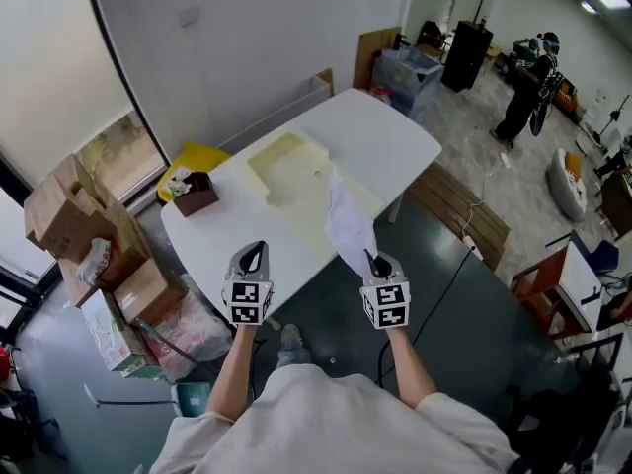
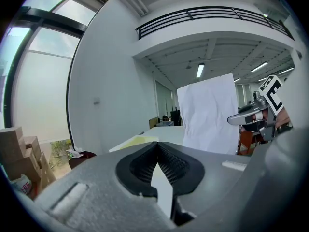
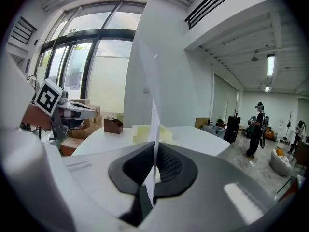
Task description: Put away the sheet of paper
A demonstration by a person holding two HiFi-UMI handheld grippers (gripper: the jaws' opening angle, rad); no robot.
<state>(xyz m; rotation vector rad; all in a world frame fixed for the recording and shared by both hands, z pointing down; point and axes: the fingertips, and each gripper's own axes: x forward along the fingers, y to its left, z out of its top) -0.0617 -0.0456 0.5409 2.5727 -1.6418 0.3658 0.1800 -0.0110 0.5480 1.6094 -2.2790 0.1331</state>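
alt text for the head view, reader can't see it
Seen from above, the right gripper pinches a white sheet of paper upright over the near edge of a white table, with the left gripper beside it. On the table lie a pale yellow panel and a small brown box; cardboard boxes stand at left.

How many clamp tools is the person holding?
2: left gripper, shut, left of centre; right gripper beside it, pinching the sheet of paper. None seems hidden.
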